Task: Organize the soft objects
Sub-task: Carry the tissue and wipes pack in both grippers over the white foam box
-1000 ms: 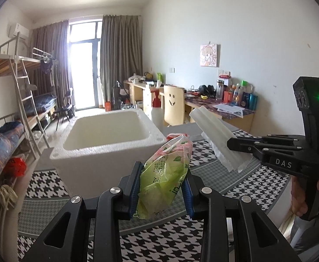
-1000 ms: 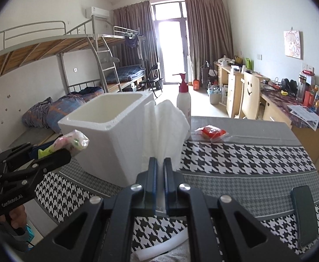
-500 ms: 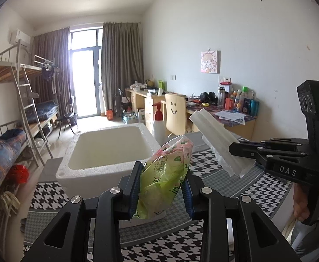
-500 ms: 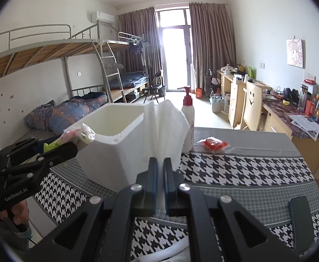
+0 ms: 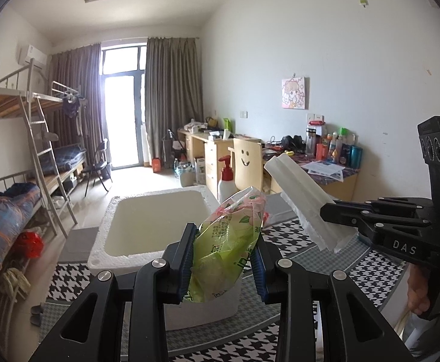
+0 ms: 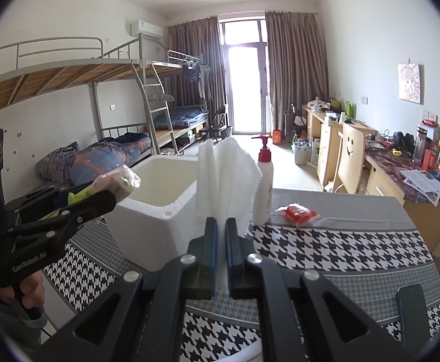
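Both grippers have come up since a second ago: the foam box [image 5: 156, 220] sits lower in the left wrist view and you now see more of its floor, which looks bare.

Left gripper [image 5: 224, 264]: clamped on the green tissue pack [image 5: 229, 241], pads mid-body, pack tilted up and to the right. Right gripper [image 6: 221, 259]: pinched nearly closed on the white tissue stack [image 6: 226, 178], which fans out upright above the pads. In the left wrist view the same stack [image 5: 302, 202] reads as a long slab, long axis running up-left from the right gripper [image 5: 337, 214].

Key relation: the box opening lies ahead of and below both tools. The left gripper is the nearer one; the green pack already overlaps the box's near rim in that view (depth is hard to call through a fisheye, so treat it as near, not over). The right gripper stands beside the box's right corner [image 6: 159, 211], stack tip about level with the rim.

My read: you're mid-carry, nothing dropped yet. Move left forward over the opening first, then let go. For the right, swing left over the rim and lay the slab's long axis along the box's long side.

Left on the table [image 6: 325, 241]: red packet [image 6: 296, 212], pump bottle [image 6: 263, 187].
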The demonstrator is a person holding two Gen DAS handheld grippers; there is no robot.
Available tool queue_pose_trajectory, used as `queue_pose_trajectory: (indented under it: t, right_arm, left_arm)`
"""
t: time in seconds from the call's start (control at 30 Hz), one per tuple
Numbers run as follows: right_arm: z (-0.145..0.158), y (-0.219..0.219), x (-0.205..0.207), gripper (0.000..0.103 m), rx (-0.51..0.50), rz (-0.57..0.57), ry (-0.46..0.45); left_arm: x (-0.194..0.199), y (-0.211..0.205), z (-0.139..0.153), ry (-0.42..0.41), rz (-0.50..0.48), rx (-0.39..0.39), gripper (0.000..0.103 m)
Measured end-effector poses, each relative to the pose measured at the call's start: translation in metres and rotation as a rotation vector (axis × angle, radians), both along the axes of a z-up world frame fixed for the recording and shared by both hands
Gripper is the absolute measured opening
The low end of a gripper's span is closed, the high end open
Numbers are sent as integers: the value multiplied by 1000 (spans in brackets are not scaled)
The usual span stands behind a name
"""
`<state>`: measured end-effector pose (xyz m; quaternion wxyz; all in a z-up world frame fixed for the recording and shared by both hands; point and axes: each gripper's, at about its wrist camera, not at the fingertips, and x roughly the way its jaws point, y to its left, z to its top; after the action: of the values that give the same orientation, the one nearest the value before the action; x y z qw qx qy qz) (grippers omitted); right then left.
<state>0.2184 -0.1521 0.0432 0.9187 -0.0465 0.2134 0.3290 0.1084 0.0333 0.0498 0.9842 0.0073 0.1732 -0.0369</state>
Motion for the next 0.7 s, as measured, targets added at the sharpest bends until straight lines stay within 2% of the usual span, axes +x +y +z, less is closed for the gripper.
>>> queue_pose_trajectory:
  t: [0.7]
  right_arm:
    - [9, 27, 14, 8, -7, 47, -11]
  left_arm:
    - [12, 20, 9, -37, 87, 7, 36]
